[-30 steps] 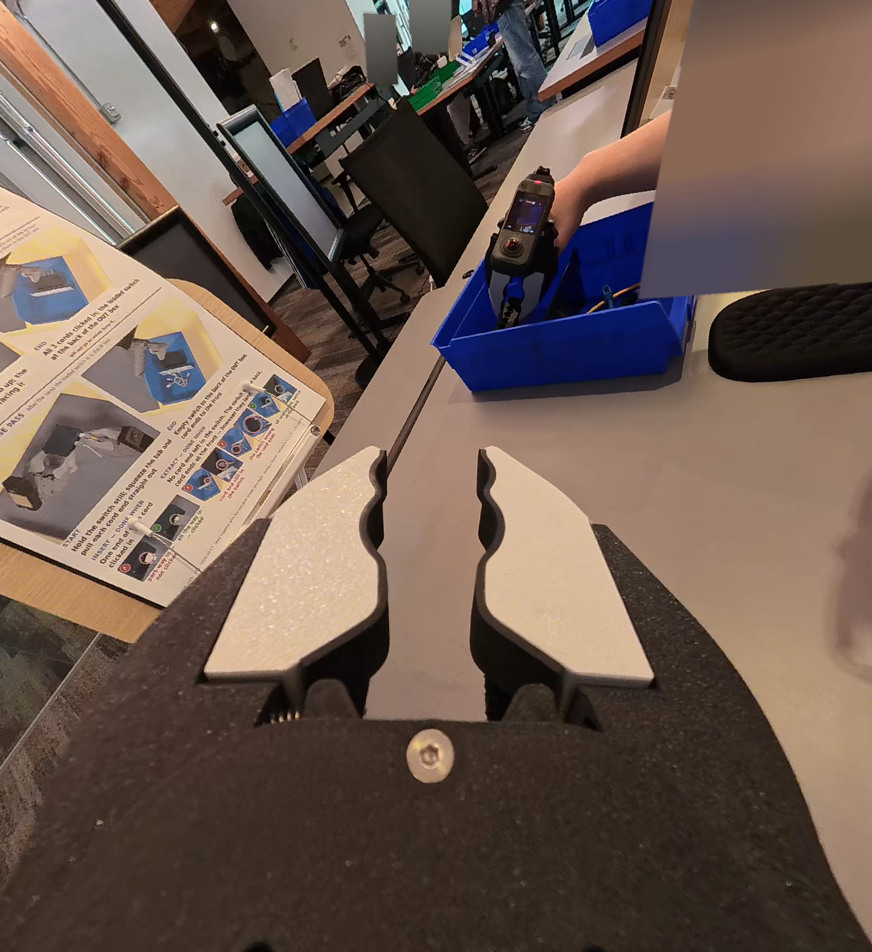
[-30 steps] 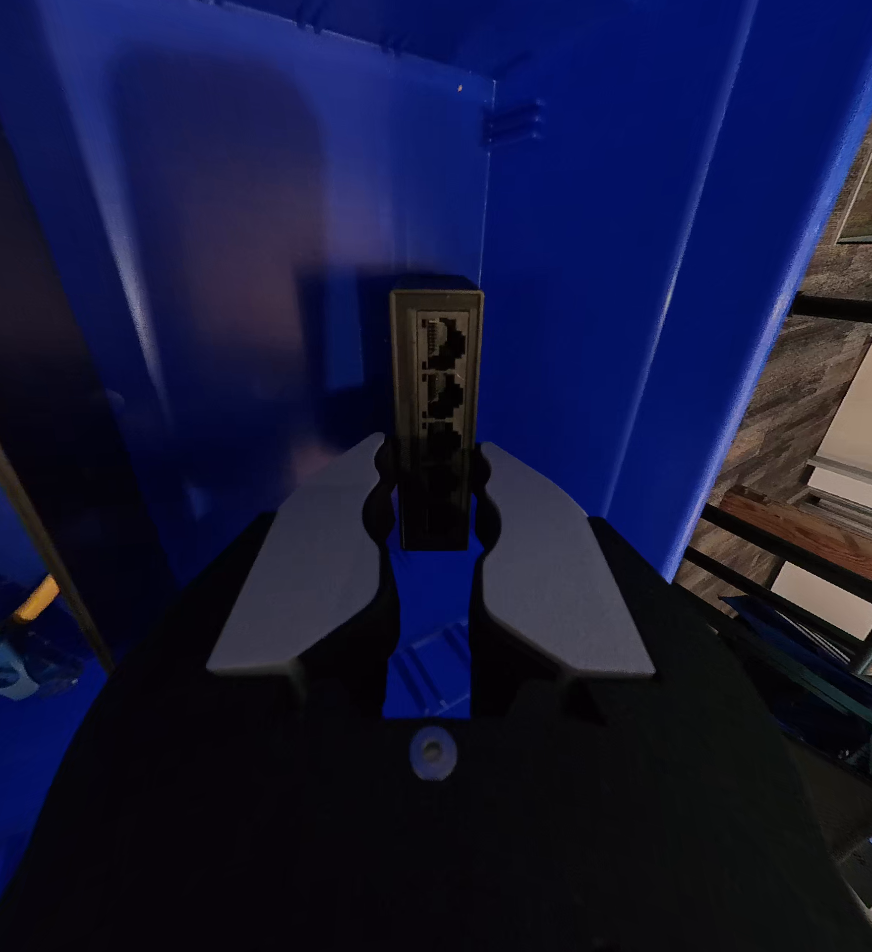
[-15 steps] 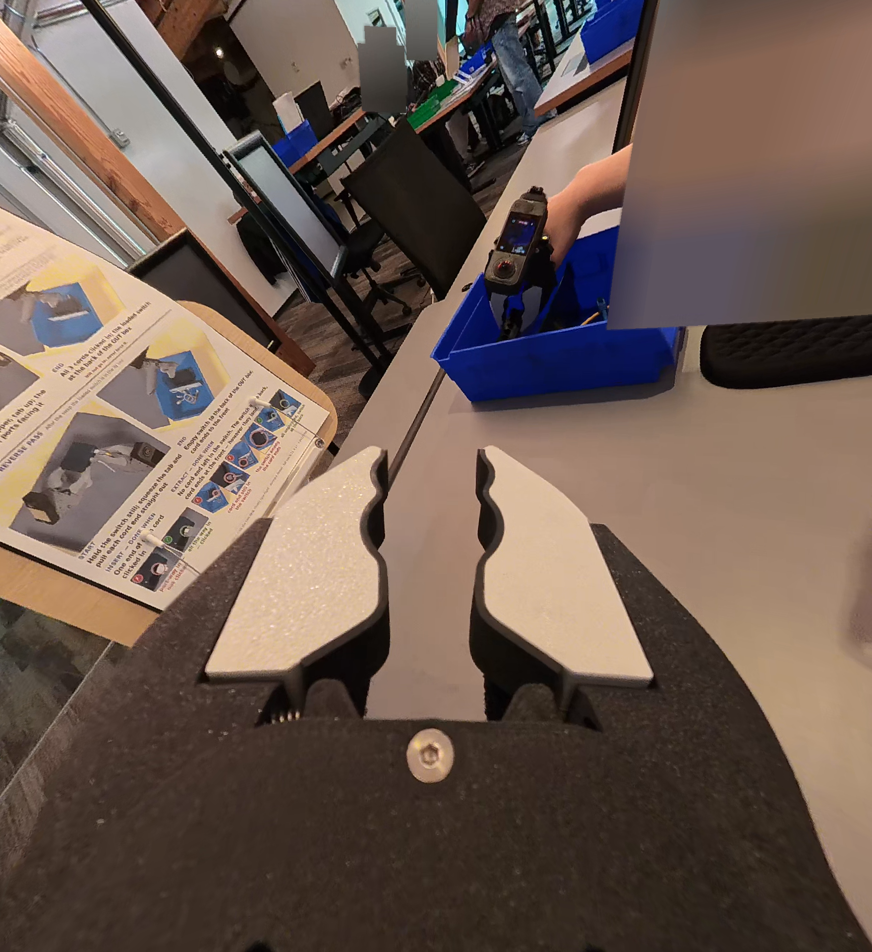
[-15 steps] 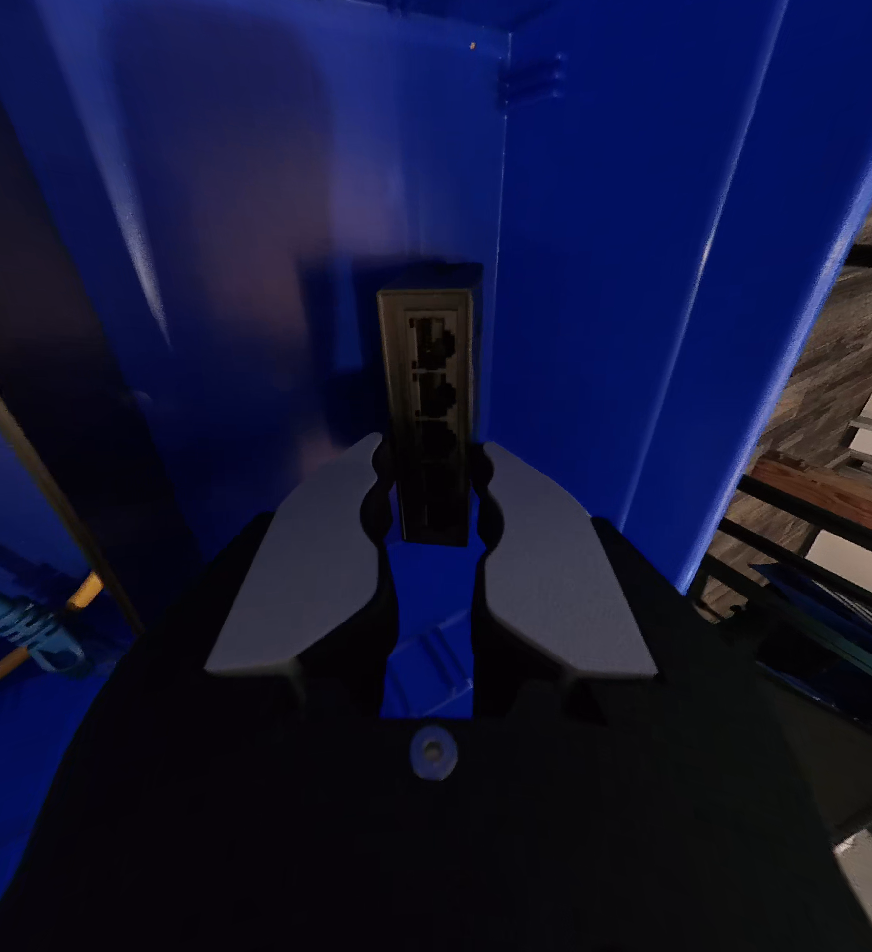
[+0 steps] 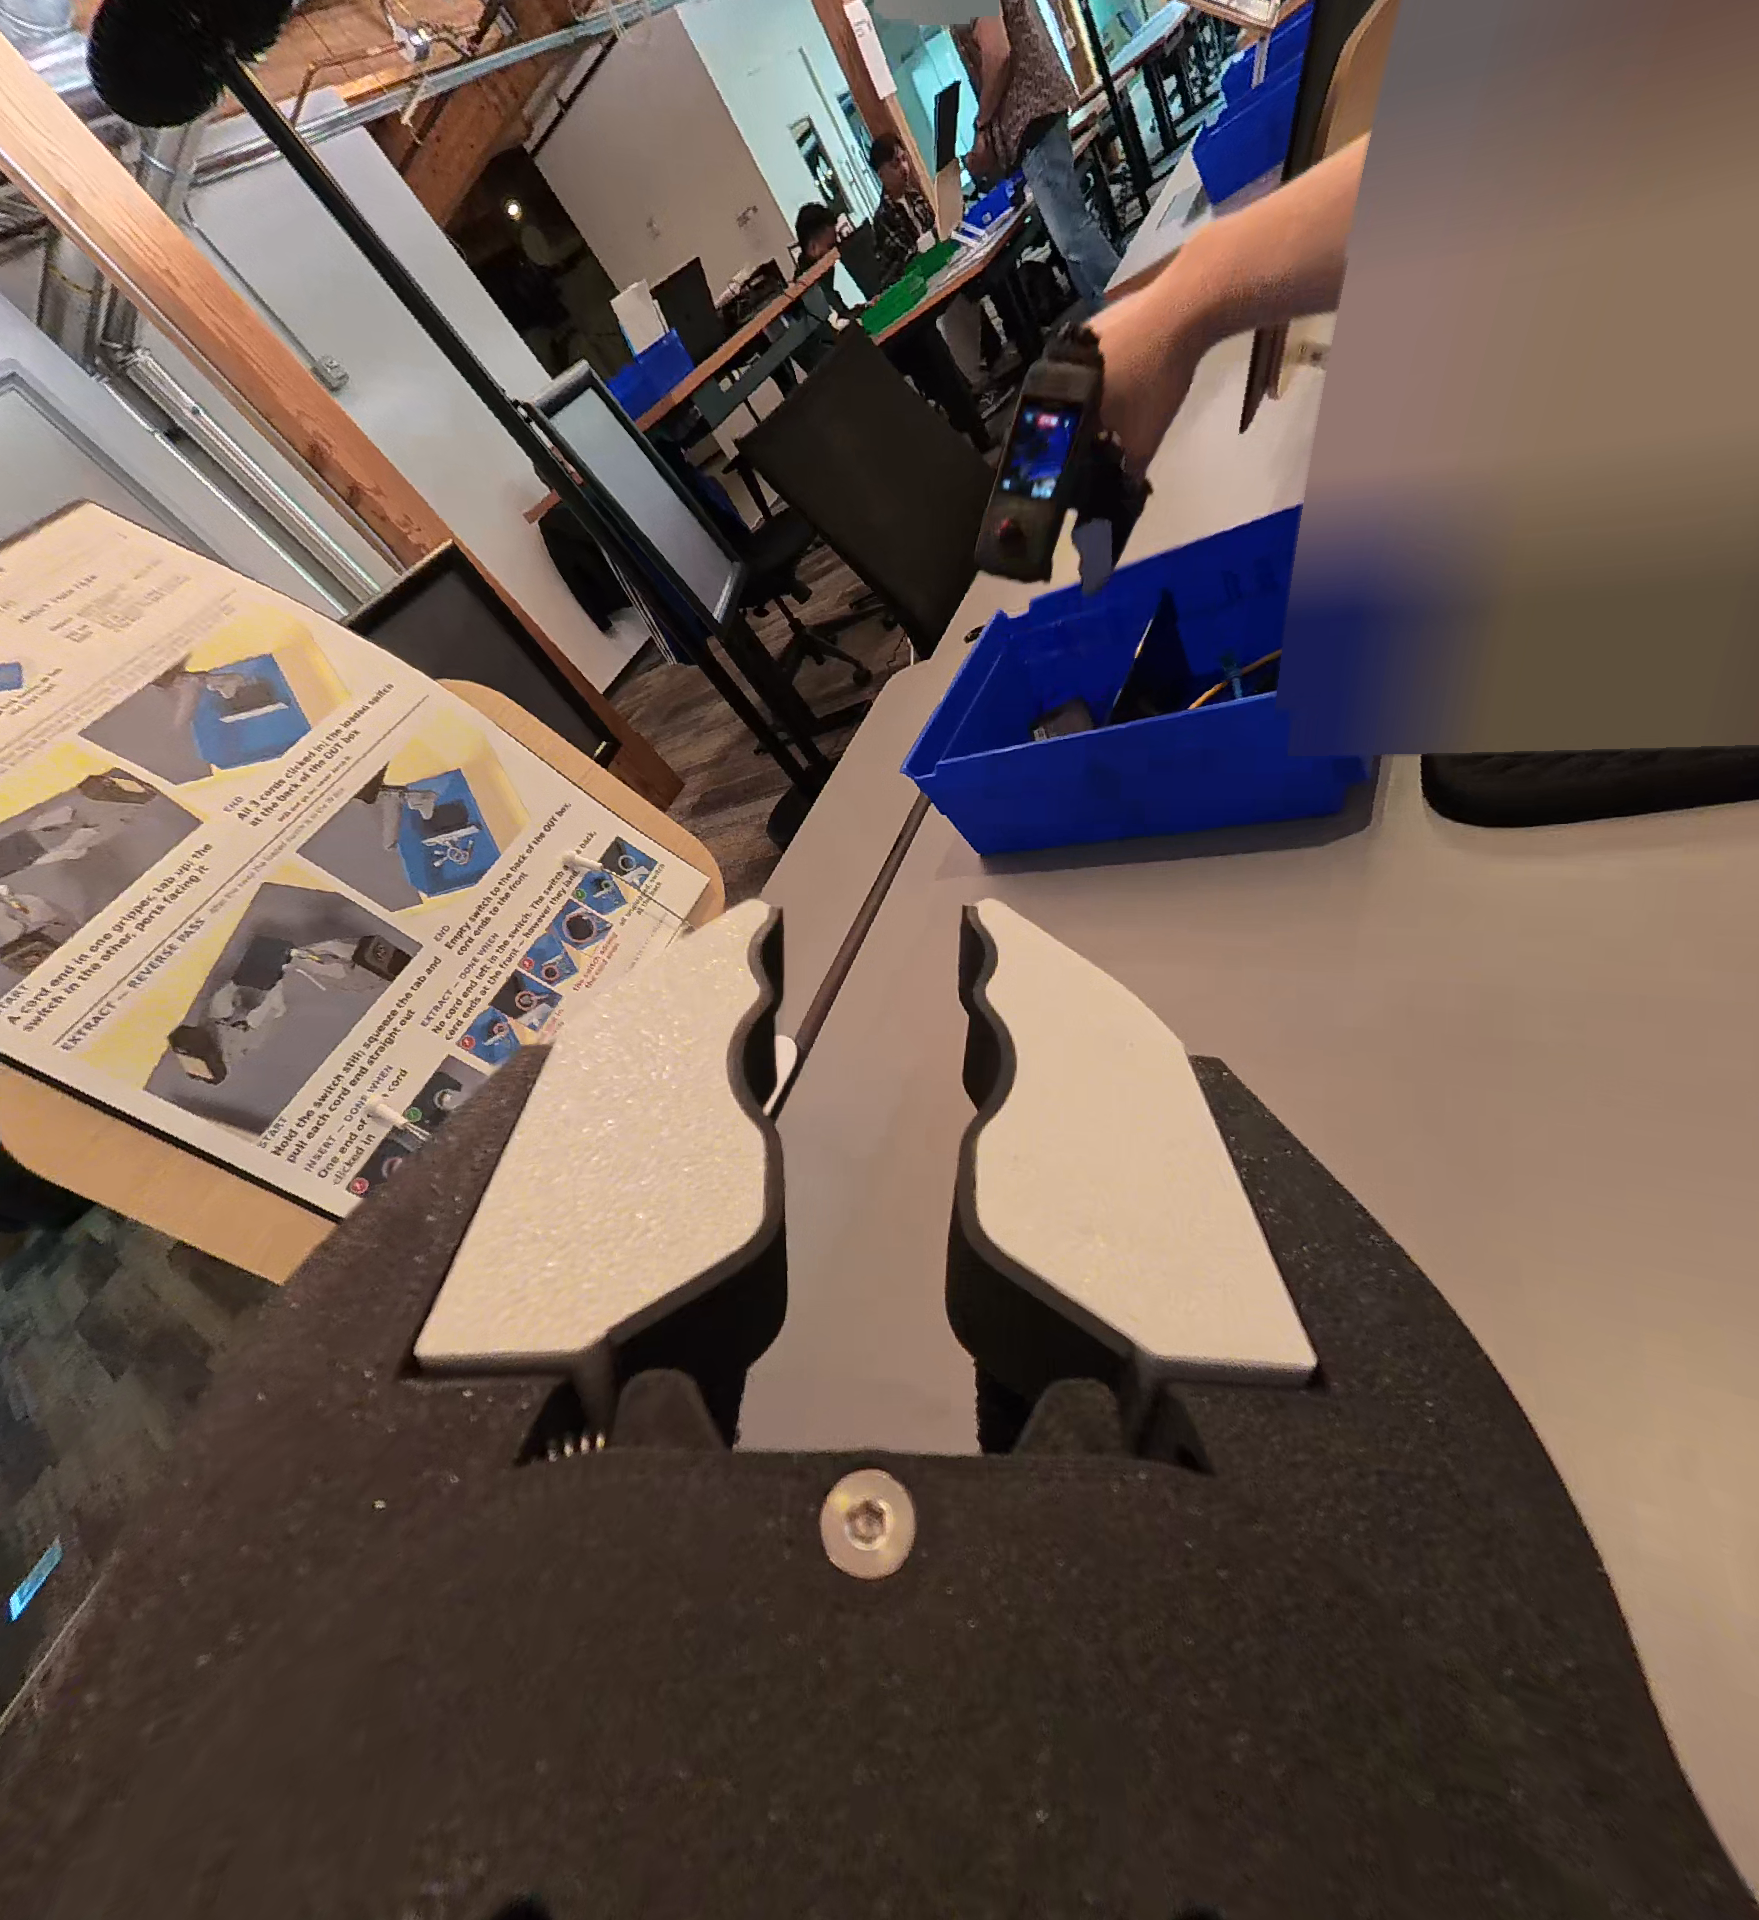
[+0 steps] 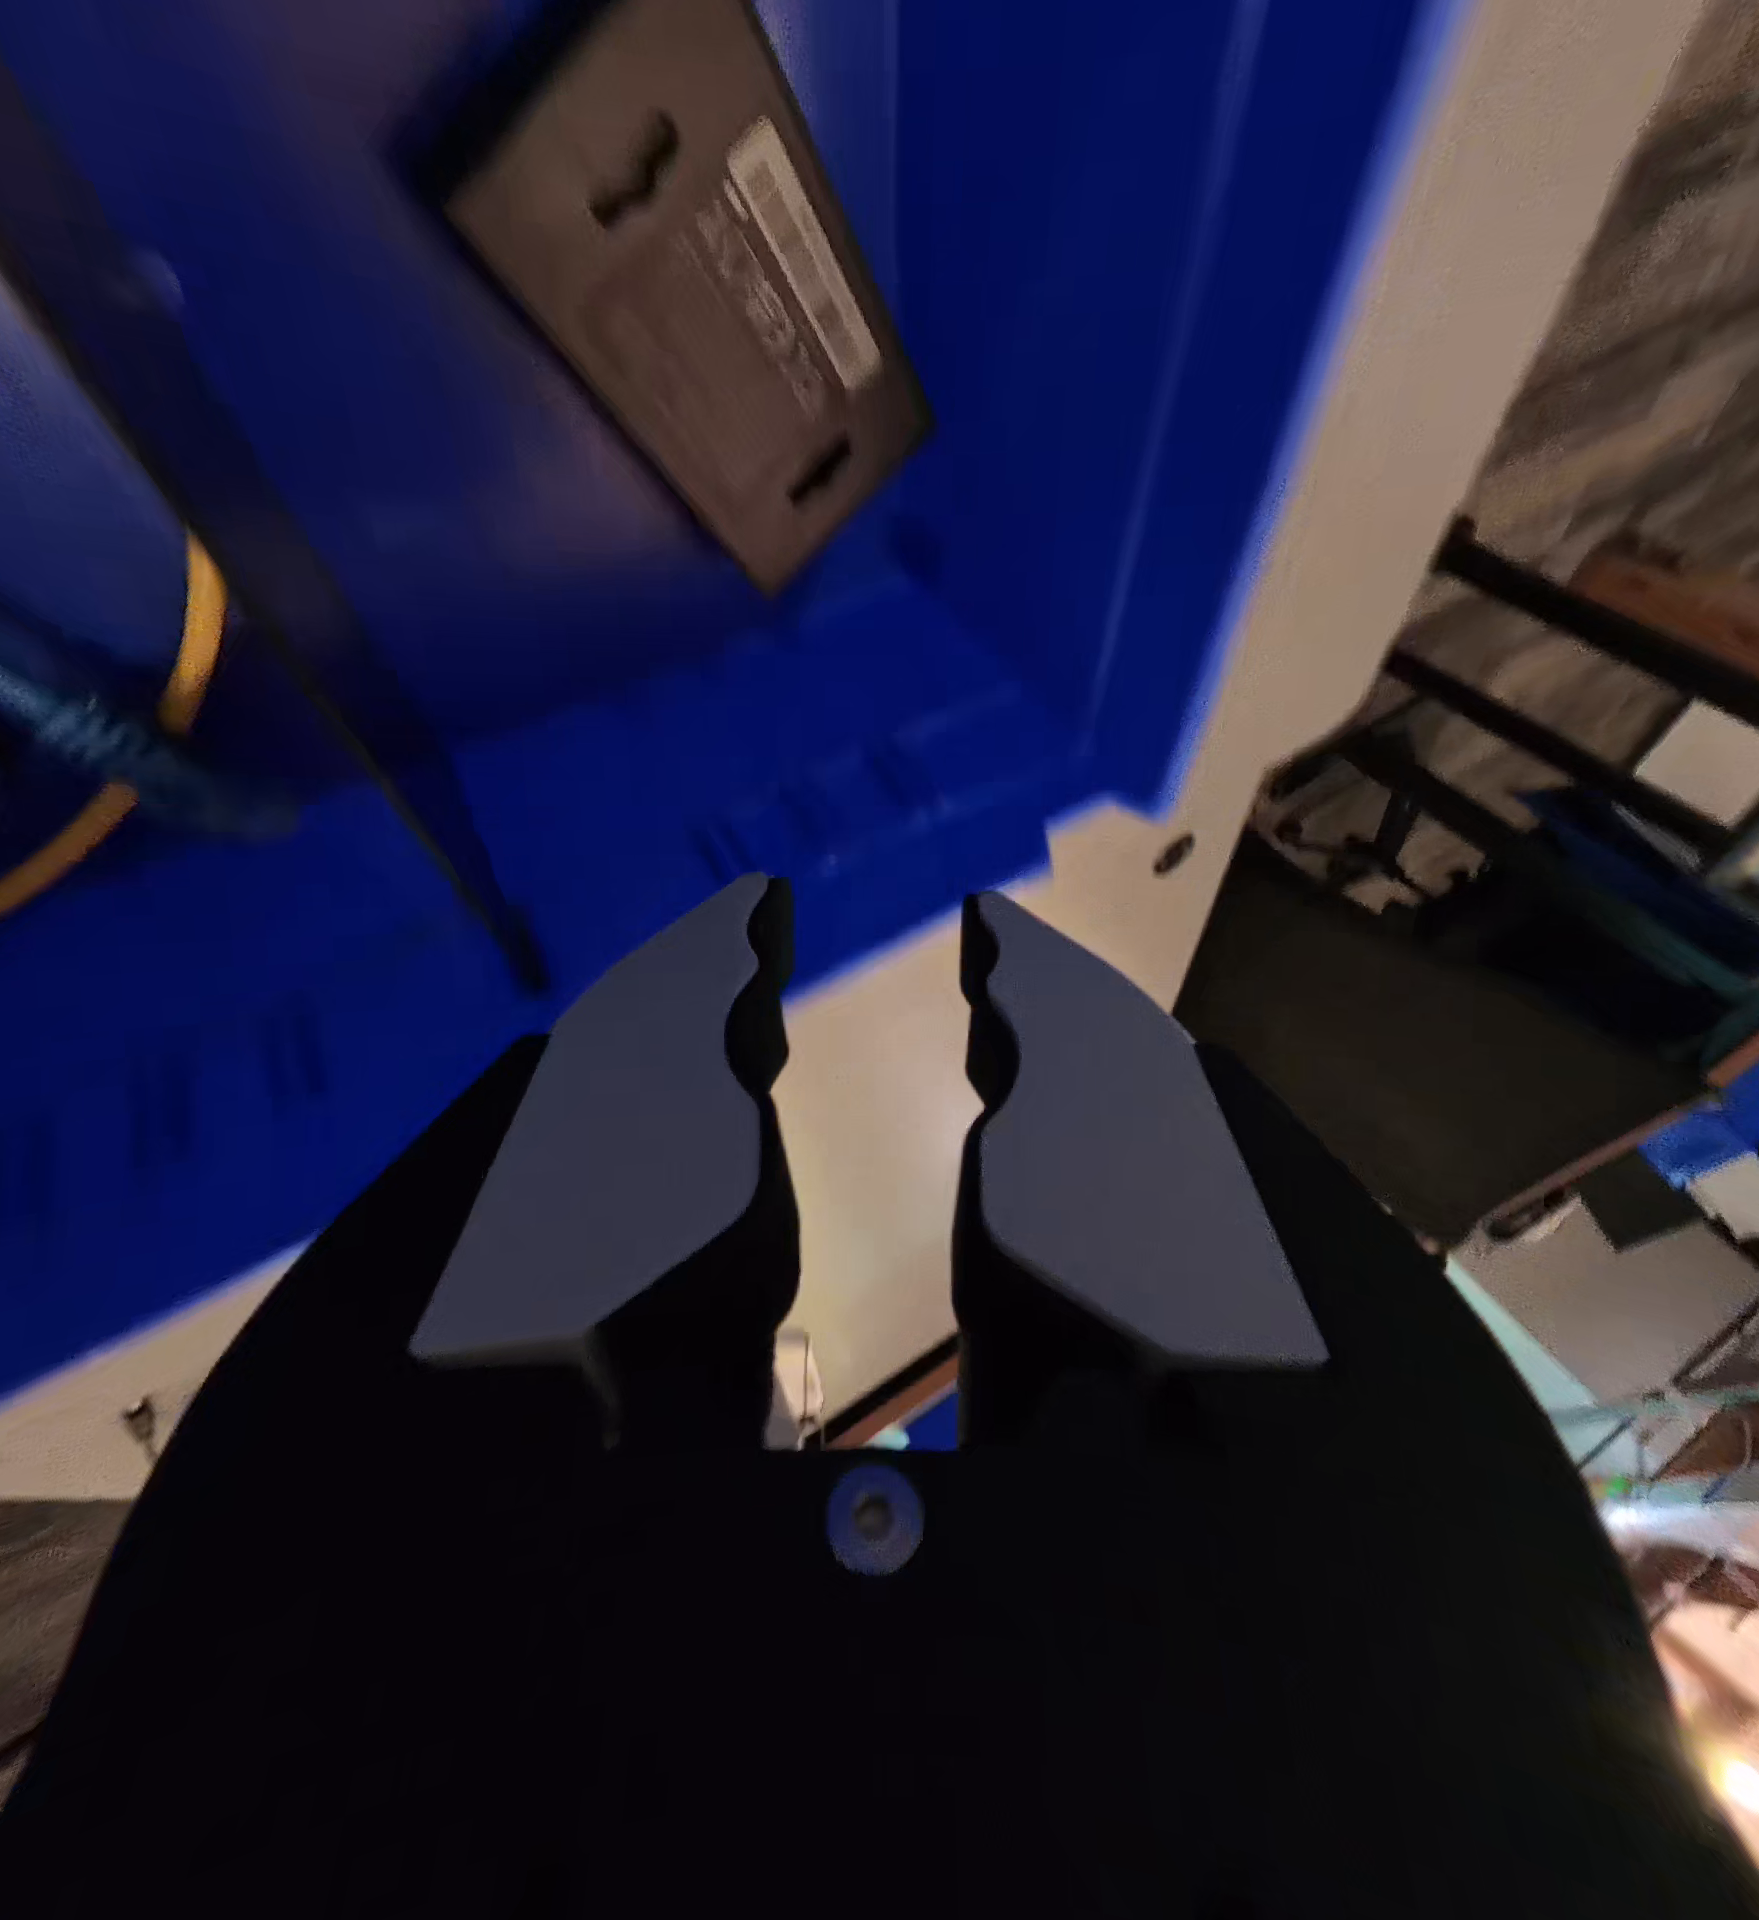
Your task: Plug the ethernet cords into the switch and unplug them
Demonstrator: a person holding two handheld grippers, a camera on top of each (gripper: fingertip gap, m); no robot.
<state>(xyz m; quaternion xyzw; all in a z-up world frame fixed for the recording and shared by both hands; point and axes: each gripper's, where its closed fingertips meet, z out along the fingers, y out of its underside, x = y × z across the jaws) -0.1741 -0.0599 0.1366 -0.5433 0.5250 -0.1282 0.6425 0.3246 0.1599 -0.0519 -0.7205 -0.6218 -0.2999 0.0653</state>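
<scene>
The right gripper (image 6: 870,914) has let go of the switch (image 6: 683,296) and pulled up out of the bin (image 6: 563,1039). Half a second ago its jaws stood around the switch, which was upright; now they are spread and hold nothing. The switch lies flat on the bin floor, label side up, well ahead of the gripper. I judge the unplugging finished, with the switch returned empty. The cords (image 6: 75,748) lie in the bin behind a divider, left of the switch. The left gripper (image 5: 870,977) is spread too, empty, far from the bin.
</scene>
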